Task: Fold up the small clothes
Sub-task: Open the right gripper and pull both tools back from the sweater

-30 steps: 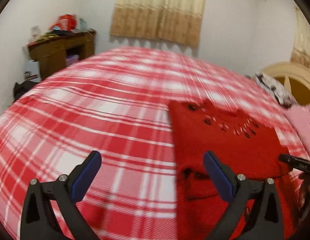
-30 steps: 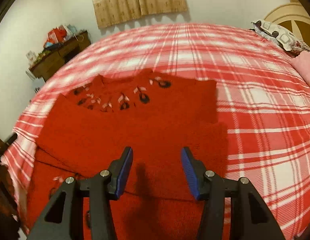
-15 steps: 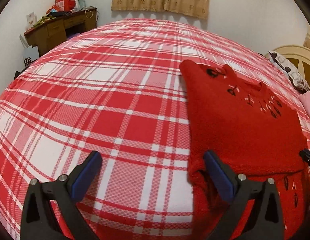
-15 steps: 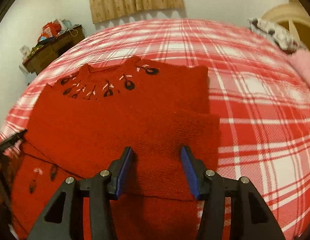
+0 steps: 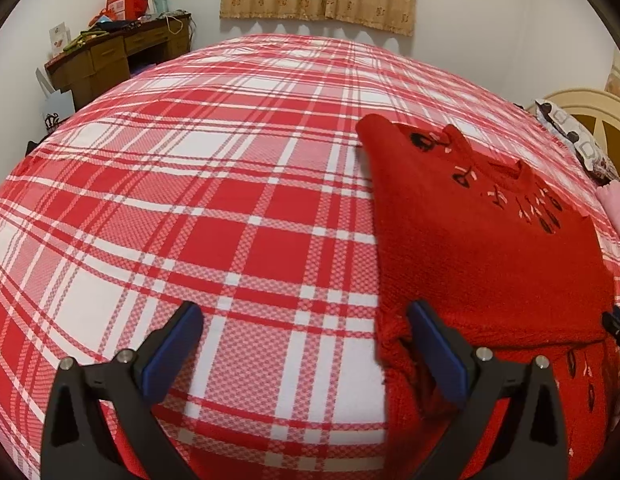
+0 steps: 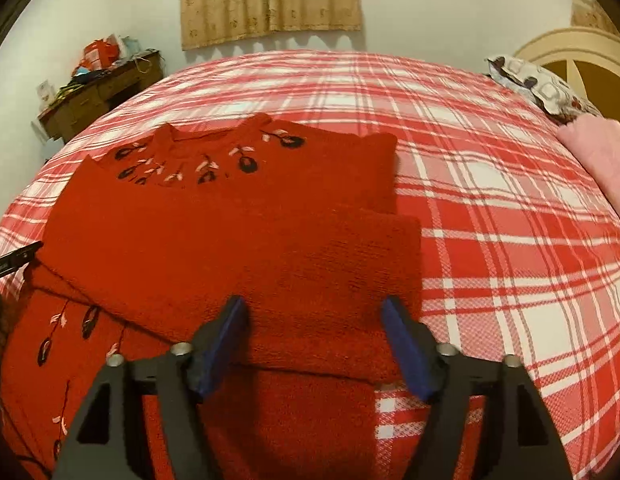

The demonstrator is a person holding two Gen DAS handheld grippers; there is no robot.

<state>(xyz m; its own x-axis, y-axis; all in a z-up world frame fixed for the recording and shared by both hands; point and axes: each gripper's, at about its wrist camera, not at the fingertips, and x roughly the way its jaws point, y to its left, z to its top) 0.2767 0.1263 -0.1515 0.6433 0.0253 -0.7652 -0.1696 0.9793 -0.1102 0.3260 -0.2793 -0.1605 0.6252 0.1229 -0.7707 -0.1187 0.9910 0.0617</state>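
A red knitted sweater (image 6: pixel 214 240) with dark embroidered flowers round its collar lies flat on the red-and-white plaid bed (image 5: pixel 214 216), collar at the far end, hem toward the near edge. Both sleeves look folded in across the body, so its long axis runs from near to far.

The right claw (image 6: pixel 313 340) hangs just over the near part of the folded sleeve layer. Its jaws have just been opening and now stand wide apart, with knit below them but nothing pinched. The sweater's right edge lies just beyond its right finger.

The left claw (image 5: pixel 306 352) is also wide open and holds nothing. It straddles the sweater's left edge: its right finger is over a rumpled near-left corner, its left finger over bare bedspread.

Each claw sits at one side of the near end, so the likely next move is taking the hem and carrying it toward the collar.

No readable writing or brand shows on the sweater; items on the far desk (image 5: pixel 110 56) are too small to read.
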